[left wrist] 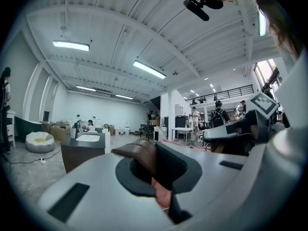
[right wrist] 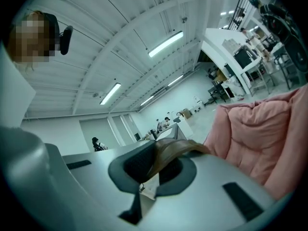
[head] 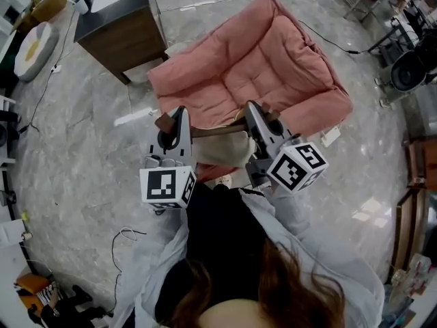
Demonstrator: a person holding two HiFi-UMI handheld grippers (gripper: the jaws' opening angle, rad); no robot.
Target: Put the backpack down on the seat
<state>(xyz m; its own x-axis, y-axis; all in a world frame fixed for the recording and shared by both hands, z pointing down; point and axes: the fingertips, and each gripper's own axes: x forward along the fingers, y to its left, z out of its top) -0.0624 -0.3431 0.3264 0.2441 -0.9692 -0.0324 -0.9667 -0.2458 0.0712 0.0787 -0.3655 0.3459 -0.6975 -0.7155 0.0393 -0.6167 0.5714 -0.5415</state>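
Backpack (head: 220, 150) is held hanging by its brown straps (head: 213, 131), one clamped in the left gripper (head: 179, 117) and one in the right gripper (head: 255, 113), just off the pink seat's (head: 273, 53) front edge; setting-down is not yet done.

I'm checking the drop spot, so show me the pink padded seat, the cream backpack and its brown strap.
pink padded seat (head: 273, 53), head view, on the seat cushion.
cream backpack (head: 220, 150), head view, on its fabric body.
brown strap (head: 216, 131), head view, on its middle stretch.
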